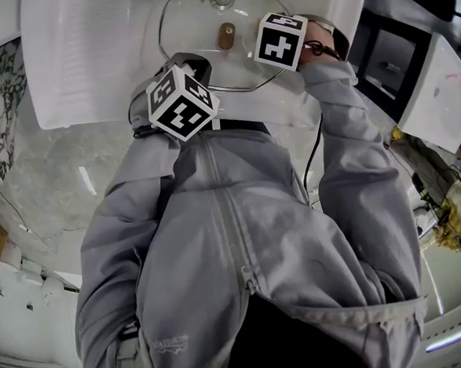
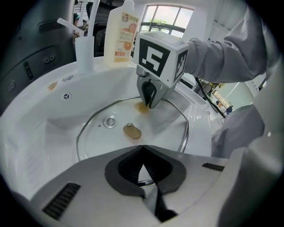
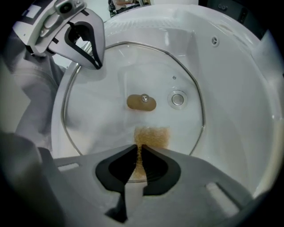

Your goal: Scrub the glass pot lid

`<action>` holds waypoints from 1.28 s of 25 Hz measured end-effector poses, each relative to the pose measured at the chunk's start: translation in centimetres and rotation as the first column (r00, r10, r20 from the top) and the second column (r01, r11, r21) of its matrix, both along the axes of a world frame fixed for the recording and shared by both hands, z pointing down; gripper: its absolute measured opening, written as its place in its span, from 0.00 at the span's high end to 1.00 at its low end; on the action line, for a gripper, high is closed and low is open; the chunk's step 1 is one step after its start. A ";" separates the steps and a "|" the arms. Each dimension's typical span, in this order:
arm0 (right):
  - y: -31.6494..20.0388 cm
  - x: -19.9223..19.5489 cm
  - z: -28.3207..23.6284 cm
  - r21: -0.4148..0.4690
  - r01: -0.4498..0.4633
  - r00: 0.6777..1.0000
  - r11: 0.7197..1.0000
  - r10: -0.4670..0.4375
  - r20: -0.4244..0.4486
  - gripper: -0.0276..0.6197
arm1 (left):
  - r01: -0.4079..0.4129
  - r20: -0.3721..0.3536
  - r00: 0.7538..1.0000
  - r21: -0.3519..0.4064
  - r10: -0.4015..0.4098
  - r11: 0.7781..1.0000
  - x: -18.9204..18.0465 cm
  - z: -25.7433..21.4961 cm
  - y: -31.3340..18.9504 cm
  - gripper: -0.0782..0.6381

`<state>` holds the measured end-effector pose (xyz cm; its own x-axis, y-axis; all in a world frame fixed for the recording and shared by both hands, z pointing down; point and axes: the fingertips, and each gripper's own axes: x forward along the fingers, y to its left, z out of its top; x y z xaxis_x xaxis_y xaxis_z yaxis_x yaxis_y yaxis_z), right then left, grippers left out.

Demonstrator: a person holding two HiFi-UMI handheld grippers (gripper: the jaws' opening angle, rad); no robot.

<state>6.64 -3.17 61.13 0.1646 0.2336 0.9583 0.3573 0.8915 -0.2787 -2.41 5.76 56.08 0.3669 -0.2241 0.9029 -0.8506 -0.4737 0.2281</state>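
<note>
The glass pot lid (image 1: 196, 24) lies flat in the white sink (image 2: 40, 133). It has a metal rim, a wooden knob (image 3: 142, 102) and a steel vent (image 3: 178, 99). In the right gripper view, my right gripper (image 3: 138, 148) is shut on a yellow-brown scouring pad (image 3: 153, 136), which lies on the glass just short of the knob. The left gripper view shows the same pad (image 2: 142, 107) under the right gripper (image 2: 150, 103) on the lid's far side. My left gripper (image 2: 142, 148) is shut with nothing between its jaws. Its tips point down at the glass just inside the near rim.
A bottle of dish soap (image 2: 123, 33) and a white cup (image 2: 84, 54) stand on the ledge behind the sink. A small round fitting (image 2: 66, 95) sits in the sink's wall. The person's grey sleeve (image 2: 226, 53) reaches in from the right.
</note>
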 end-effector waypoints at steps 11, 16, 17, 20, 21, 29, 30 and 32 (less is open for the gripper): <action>5.3 0.7 -3.9 -0.170 -0.188 0.982 0.967 0.189 -0.011 0.91 | -0.035 0.023 0.999 -0.010 0.035 0.999 0.2 0.0 -0.2 0.88; 7.2 0.1 -4.9 -0.259 -0.243 0.969 0.935 0.246 -0.024 0.91 | -0.049 0.030 0.998 -0.011 0.049 0.999 0.3 0.0 -0.2 0.88; 7.5 0.0 -5.1 -0.269 -0.248 0.968 0.931 0.249 -0.028 0.91 | -0.052 0.030 0.998 -0.011 0.052 0.999 0.4 -0.2 -0.2 0.88; 8.6 -0.9 -6.0 -0.327 -0.272 0.960 0.905 0.280 -0.025 0.91 | -0.069 0.049 0.996 0.001 0.068 0.998 0.6 -0.5 -0.6 0.88; 8.9 -1.1 -6.3 -0.343 -0.283 0.955 0.896 0.294 -0.018 0.91 | -0.075 0.058 0.995 0.005 0.075 0.997 0.7 -0.5 -0.8 0.88; 10.0 -3.2 -9.1 -0.415 -0.368 0.846 0.832 0.485 0.223 0.91 | -0.059 0.085 0.995 0.054 0.055 0.997 1.8 -2.1 -0.7 0.88; 9.7 -3.5 -9.8 -0.423 -0.383 0.810 0.822 0.519 0.275 0.91 | -0.044 0.086 0.996 0.085 0.037 0.995 1.8 -2.6 -1.1 0.88; 8.9 -4.1 -11.1 -0.425 -0.413 0.726 0.806 0.573 0.381 0.91 | -0.003 0.081 0.997 0.152 -0.009 0.988 1.8 -3.7 -2.1 0.88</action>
